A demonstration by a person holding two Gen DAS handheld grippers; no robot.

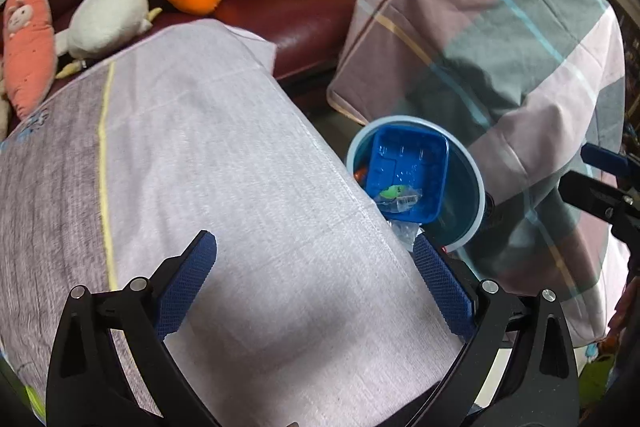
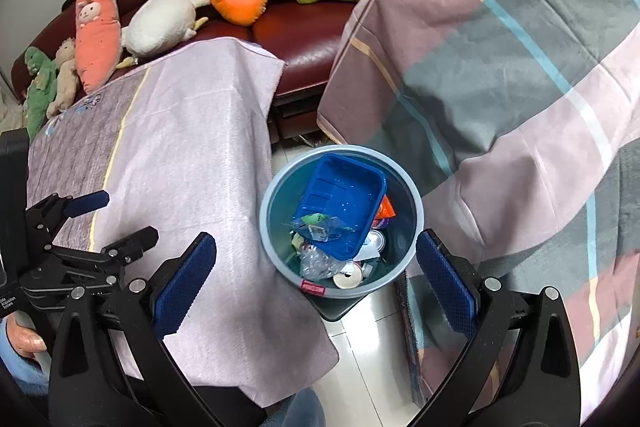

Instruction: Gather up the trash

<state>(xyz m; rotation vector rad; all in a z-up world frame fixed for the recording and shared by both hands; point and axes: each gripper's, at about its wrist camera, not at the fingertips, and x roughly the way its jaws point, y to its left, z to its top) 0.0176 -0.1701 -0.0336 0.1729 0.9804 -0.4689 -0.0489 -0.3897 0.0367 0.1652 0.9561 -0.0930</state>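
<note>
we hold the left gripper (image 1: 314,281) and the right gripper (image 2: 316,283) wide and empty. the trash sits in the bin (image 2: 276,187), but the blue tray (image 2: 340,205) leans high and could tip out if bumped.

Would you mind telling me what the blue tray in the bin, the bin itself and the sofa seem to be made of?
Blue tray: looks like thin moulded plastic, glossy, with pressed ribs and bright glints.
Bin: probably plastic, smooth pale blue rim with a duller, darker inside wall.
Sofa: leather or imitation leather, dark red, shiny with soft highlights and padded seams; which of the two cannot be told.
</note>
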